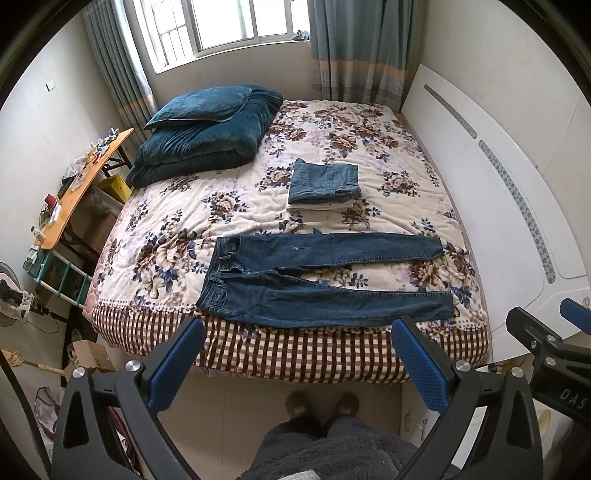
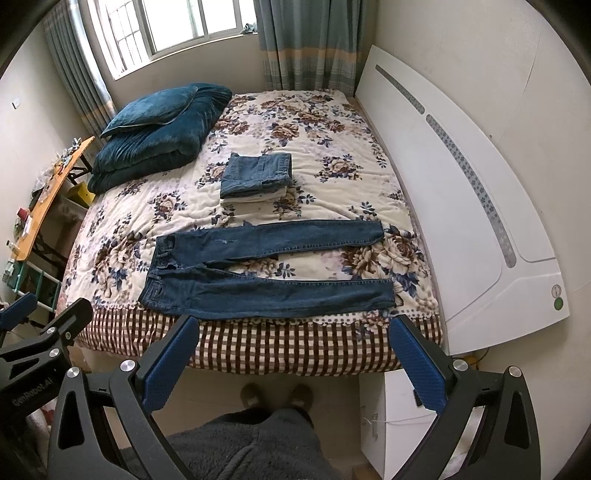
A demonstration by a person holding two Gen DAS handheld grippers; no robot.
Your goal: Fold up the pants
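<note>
jeans [image 1: 325,284]: flat on the bed [image 1: 221,206], legs splayed
left hand-held gripper [image 1: 297,360]: released
right hand-held gripper [image 2: 291,354]: released too
tip: pinch waistband and hem together, flip near leg onto far

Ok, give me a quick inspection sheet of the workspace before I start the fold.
Surface: bed with floral quilt, checked edge toward the person.
Job's things: jeans lying flat and unfolded near the front edge, waistband left, legs spread slightly apart.
Clutter: folded pile behind the jeans; blue duvet with pillow at far left.
Grippers: left gripper and right gripper both open, held short of the bed, holding nothing.
Cables: nothing seen on the bed.
Surroundings: cluttered side table left, white headboard right, window behind.
</note>
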